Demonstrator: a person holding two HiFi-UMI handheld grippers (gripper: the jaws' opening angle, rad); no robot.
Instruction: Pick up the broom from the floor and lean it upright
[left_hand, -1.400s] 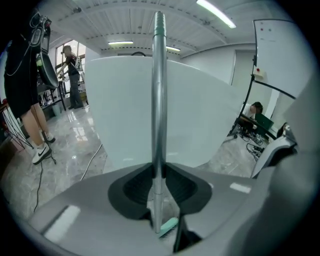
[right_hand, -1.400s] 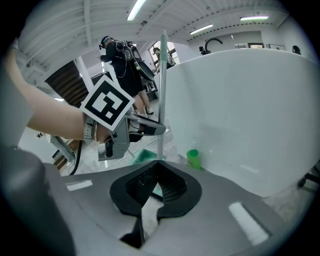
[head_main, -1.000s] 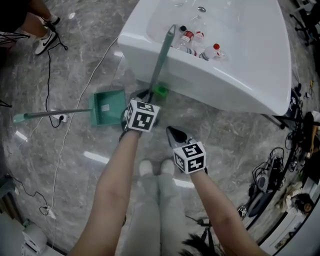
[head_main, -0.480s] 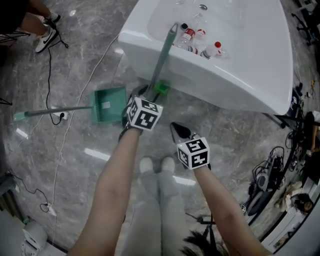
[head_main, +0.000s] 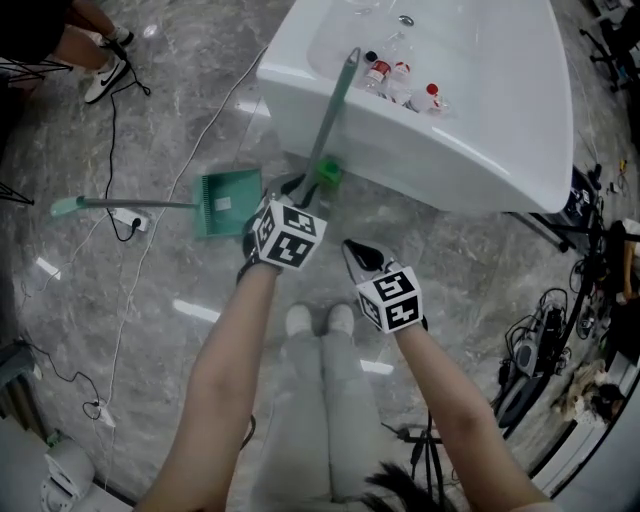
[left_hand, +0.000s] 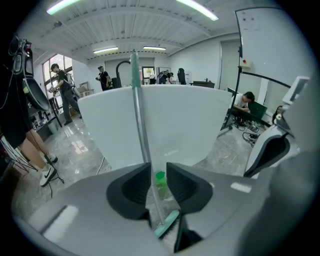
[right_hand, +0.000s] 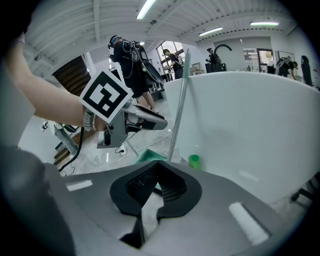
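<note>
head view. shows the broom (head_main: 330, 115) raised and tilted at upper centre, with the handle's top resting on the rim of a white tub (head_main: 480, 170) and its foot on the grey marble floor (head_main: 470, 262) by the tub's base. places the left gripper (head_main: 288, 195) right at the broom's lower end, marker cube facing the camera. puts the right gripper (head_main: 355, 252) just right of it and lower in the frame, apart from the broom. finds a green dustpan (head_main: 228, 202) flat on the floor left of the left gripper, its long handle running toward the left edge. picks out a few bottles (head_main: 400, 78) inside the tub, near the handle's top.

left gripper view. shows the jaws a narrow gap apart, with the broom handle (left_hand: 137, 110) running up through that gap at frame centre, close by the left pad, a sliver of space to the right one. catches the broom head (left_hand: 167, 224) low in the gap, down on the floor, and the tub wall (left_hand: 200, 125) behind the handle.

right gripper view. shows the pads (right_hand: 171, 186) met at their tips, holding nothing. frames the left gripper (right_hand: 162, 121) at upper left, tips reaching toward the handle (right_hand: 177, 110) at frame centre; cannot tell from here whether touching. spots a corner of the dustpan (right_hand: 150, 156) just above the jaws.
</note>
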